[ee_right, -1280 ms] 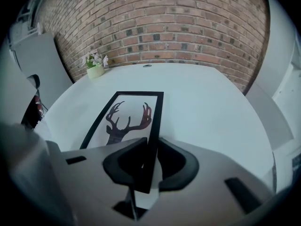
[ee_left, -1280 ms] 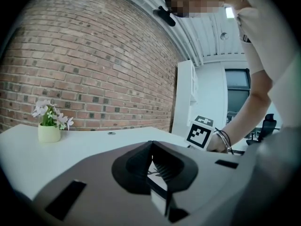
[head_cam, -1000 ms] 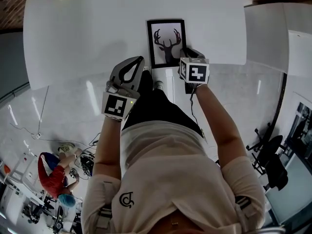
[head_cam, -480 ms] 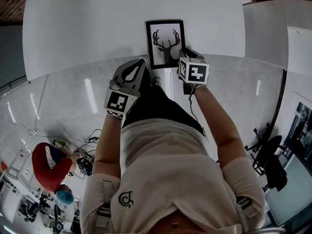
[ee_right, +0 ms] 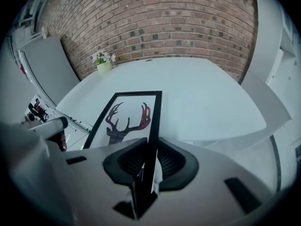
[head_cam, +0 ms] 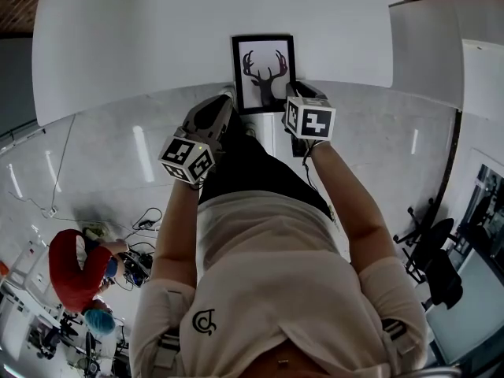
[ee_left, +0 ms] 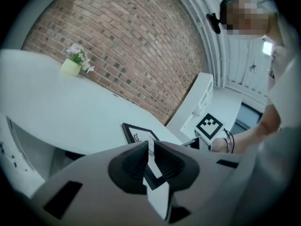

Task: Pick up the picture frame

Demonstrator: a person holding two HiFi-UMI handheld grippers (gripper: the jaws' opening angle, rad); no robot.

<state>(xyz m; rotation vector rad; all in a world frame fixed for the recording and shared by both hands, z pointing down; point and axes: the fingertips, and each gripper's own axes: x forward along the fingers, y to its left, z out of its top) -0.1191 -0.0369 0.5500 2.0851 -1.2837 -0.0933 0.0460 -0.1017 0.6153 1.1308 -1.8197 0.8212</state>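
The black picture frame (head_cam: 264,73) with a deer print lies at the near edge of the white table (head_cam: 157,38), its lower end past the edge. My right gripper (head_cam: 298,91) is shut on the frame's right rail (ee_right: 151,140), which runs between its pads (ee_right: 151,157). My left gripper (head_cam: 227,99) sits at the frame's lower left corner. Its jaws (ee_left: 150,147) have just been opening a crack and stand almost together. The frame (ee_left: 136,133) shows beyond them, its near corner visible through the slit; I see no pad pressing on it.
A small pot of flowers (ee_left: 71,67) stands far back on the table before a brick wall. White cabinets (head_cam: 472,69) are to the right. On the floor are a person in red (head_cam: 75,270), cables, and office chairs (head_cam: 437,258).
My left gripper has moved up and right until its tip is at the frame's lower left corner. The right gripper and frame have barely shifted. The person in red has moved.
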